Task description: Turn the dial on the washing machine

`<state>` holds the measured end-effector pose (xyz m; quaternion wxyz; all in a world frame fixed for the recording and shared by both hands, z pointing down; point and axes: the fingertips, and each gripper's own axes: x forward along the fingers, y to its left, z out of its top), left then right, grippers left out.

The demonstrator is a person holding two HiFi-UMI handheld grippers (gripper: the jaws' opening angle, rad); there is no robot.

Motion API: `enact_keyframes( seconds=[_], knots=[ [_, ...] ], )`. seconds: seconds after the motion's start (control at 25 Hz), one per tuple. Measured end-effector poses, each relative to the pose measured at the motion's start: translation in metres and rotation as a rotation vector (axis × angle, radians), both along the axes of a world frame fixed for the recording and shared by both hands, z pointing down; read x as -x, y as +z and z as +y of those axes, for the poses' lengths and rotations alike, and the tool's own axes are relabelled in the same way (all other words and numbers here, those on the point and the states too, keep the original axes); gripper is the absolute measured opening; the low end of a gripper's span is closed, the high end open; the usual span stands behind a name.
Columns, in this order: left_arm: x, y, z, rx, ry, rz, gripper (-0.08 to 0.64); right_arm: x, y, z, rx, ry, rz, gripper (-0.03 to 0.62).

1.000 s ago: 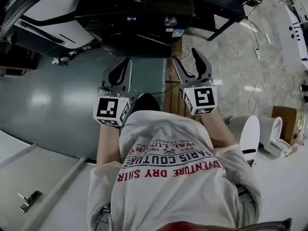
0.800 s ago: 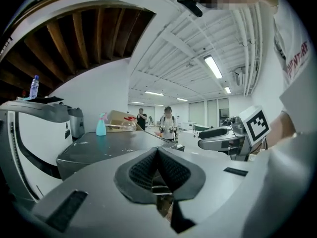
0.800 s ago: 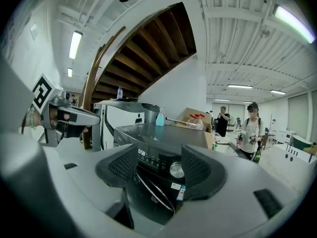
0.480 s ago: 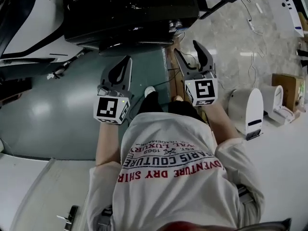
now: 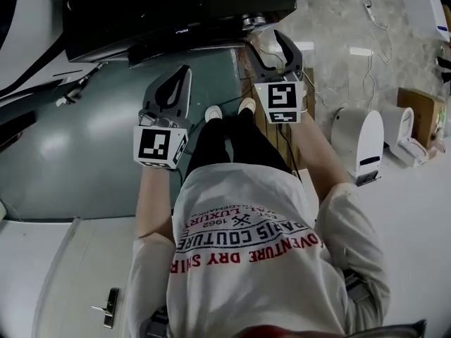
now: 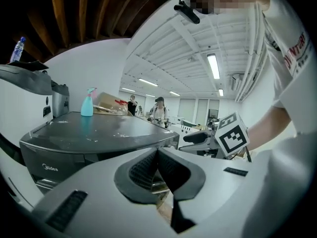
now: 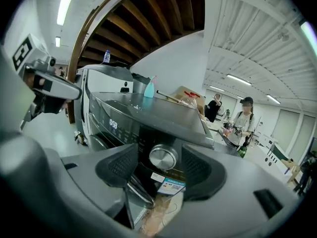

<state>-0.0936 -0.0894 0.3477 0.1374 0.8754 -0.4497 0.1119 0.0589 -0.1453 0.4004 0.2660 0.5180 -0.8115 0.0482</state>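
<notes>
The dark washing machine fills the top of the head view, with its silver dial at the right end of the front panel. My right gripper is open just short of the dial, not touching it. In the right gripper view the dial sits centred between the spread jaws of the right gripper, beside a lit display. My left gripper is shut and empty, over the floor left of the person's legs. In the left gripper view, that gripper points at the machine's grey side.
A blue spray bottle and a cardboard box stand on the machine's top. White appliances, a cardboard box and cables lie to the right. Wooden planks run under the right arm. Two people stand far behind.
Both grippers have moved forward toward the machine, the right one farther, close up to the dial. The head view has tilted down, so the person's legs and shoes show now. Jaws unchanged.
</notes>
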Motion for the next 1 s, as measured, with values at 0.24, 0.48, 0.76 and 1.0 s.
enact_keyframes(
  seconds=[0.24, 0.48, 0.76, 1.0],
  knots=[
    [-0.004, 0.019, -0.019, -0.016, -0.046, -0.013, 0.017, -0.008, 0.037, -0.023, 0.012, 0.030, 0.036, 0.273],
    [0.005, 0.040, -0.029, -0.015, -0.108, -0.036, 0.017, -0.009, 0.061, -0.036, -0.019, 0.050, 0.063, 0.275],
    [0.005, 0.057, -0.027, 0.016, -0.123, -0.016, 0.017, -0.004, 0.068, -0.046, -0.020, 0.082, 0.030, 0.279],
    [0.006, 0.065, -0.019, 0.029, -0.133, -0.043, 0.017, -0.007, 0.067, -0.047, 0.011, 0.100, 0.002, 0.282]
  ],
)
